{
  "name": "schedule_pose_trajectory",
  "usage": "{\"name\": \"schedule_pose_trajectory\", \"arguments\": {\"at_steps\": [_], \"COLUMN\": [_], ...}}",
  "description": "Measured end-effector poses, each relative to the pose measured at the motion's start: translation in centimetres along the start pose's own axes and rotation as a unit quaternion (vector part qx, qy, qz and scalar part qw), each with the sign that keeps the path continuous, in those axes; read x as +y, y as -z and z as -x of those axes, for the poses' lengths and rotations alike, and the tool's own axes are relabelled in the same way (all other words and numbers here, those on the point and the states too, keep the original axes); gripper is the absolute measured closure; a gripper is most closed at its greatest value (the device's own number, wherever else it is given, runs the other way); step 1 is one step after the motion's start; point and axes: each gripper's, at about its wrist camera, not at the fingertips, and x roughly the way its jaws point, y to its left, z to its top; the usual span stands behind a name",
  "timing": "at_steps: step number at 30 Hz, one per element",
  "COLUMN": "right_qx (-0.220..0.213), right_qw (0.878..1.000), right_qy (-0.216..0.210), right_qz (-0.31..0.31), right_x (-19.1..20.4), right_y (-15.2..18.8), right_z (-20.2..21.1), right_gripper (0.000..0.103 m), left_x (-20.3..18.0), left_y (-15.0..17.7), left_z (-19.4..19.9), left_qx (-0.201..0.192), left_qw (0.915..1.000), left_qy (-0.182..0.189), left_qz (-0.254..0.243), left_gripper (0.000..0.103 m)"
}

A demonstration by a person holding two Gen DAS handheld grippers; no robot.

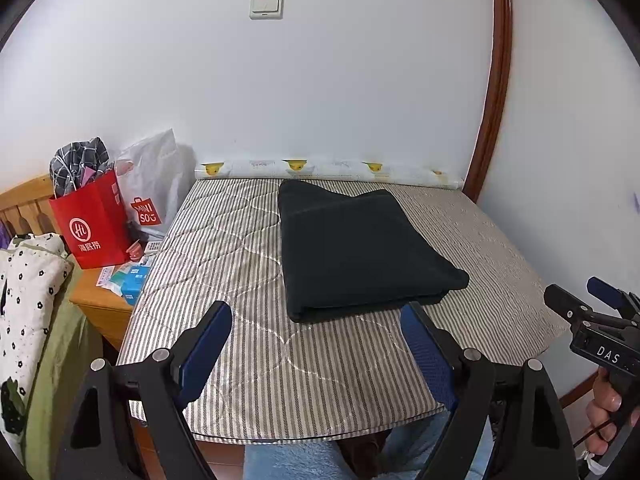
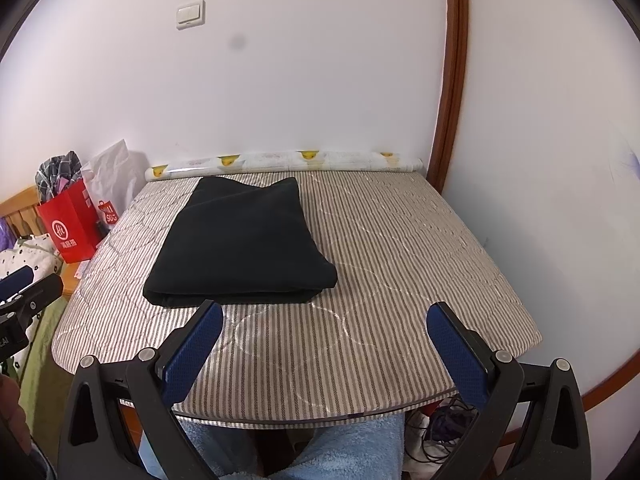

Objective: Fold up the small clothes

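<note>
My left gripper (image 1: pixel 316 316) hangs with its jaws spread wide and nothing between them, above the near part of the striped padded table (image 1: pixel 248 380). The folded black garment (image 1: pixel 356 248) lies flat just ahead of it, the thick folded edge facing me and sitting right beyond my fingertips, closer to the right-hand blue pad (image 1: pixel 424 344) than to the left one.

My right gripper (image 2: pixel 324 316) is also wide apart and holds nothing. From it, the black garment (image 2: pixel 240 240) lies ahead and to the left, its near edge just past my left fingertip, while only bare striped cloth (image 2: pixel 380 264) shows straight ahead and to the right.

Far off to my left, beyond the table's edge, stands a red paper bag (image 1: pixel 94 224) with a white shopping bag (image 1: pixel 154 188) behind it. A rolled duck-print sheet (image 2: pixel 280 162) runs along the far edge against the wall.
</note>
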Motion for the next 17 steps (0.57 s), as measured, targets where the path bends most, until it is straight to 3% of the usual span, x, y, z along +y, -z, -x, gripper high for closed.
{"name": "schedule_pose_trajectory", "arguments": {"at_steps": [17], "right_qx": [-0.008], "right_qw": [1.0], "right_qy": [0.0], "right_qz": [0.0], "right_x": [0.5], "right_y": [0.07], "right_z": [0.69], "right_gripper": [0.002], "left_x": [-0.06], "left_y": [-0.03], "left_z": [0.13], "left_qx": [-0.001], "left_qw": [1.0], "left_qy": [0.001], "left_qz": [-0.002], "left_gripper": [0.017]}}
